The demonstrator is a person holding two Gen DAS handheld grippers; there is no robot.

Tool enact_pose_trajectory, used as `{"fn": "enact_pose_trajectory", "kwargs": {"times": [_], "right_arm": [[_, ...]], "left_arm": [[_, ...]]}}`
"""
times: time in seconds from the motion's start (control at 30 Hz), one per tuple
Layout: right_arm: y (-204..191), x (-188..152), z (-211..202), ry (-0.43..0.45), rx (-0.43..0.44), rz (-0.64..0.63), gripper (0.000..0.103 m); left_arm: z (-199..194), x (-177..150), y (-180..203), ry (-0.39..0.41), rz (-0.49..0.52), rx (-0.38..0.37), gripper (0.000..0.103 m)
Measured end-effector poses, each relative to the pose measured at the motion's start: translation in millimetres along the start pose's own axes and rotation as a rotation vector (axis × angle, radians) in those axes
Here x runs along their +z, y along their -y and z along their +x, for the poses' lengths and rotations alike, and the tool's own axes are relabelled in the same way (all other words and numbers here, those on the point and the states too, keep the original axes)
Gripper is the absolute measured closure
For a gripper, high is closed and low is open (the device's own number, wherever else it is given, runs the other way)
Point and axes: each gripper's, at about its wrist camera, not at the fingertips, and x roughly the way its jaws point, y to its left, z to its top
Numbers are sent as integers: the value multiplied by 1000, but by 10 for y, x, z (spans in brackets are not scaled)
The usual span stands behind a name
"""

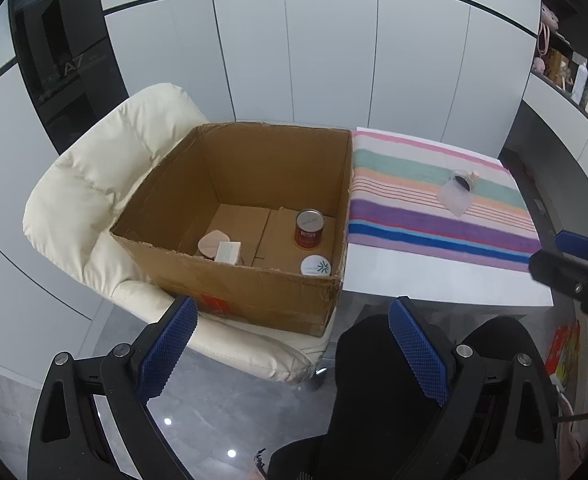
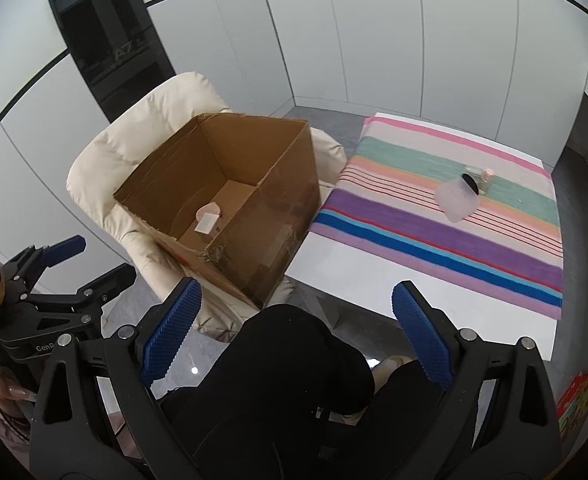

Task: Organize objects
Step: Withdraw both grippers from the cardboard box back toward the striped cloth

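An open cardboard box (image 1: 197,160) (image 2: 285,200) sits on a cream padded chair (image 1: 93,184) (image 2: 105,168). Inside it are a red can (image 1: 309,229), a white round lid jar (image 1: 316,266), a pink pad (image 1: 213,243) (image 2: 209,211) and a small white box (image 1: 228,252) (image 2: 207,223). On the striped cloth (image 1: 434,216) (image 2: 434,232) lie a clear bottle with a black cap (image 1: 456,194) (image 2: 457,196) and a small pinkish bottle (image 1: 474,176) (image 2: 487,178). My left gripper (image 1: 294,352) is open and empty, below the box's near edge. My right gripper (image 2: 298,340) is open and empty, short of the table.
The white table (image 1: 434,280) (image 2: 374,280) stands right of the chair. The person's black-clad knees (image 1: 374,380) (image 2: 294,360) are below both grippers. The right gripper shows in the left view (image 1: 574,264); the left gripper shows in the right view (image 2: 53,280). Shelves with clutter (image 1: 566,68) are at far right.
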Motion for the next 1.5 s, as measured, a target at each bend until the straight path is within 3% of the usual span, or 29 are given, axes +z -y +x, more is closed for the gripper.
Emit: {"fn": "enact_pose_trajectory", "kwargs": {"times": [0.6, 1.1, 1.5], "right_arm": [[723, -119, -295, 41, -121, 138, 5], [1557, -473, -625, 58, -227, 292, 5], [2210, -633, -668, 76, -276, 362, 5]], "left_arm": [[139, 173, 532, 3, 96, -62, 6], [325, 394, 1449, -32, 208, -174, 6], [432, 526, 2170, 29, 331, -211, 6]]}}
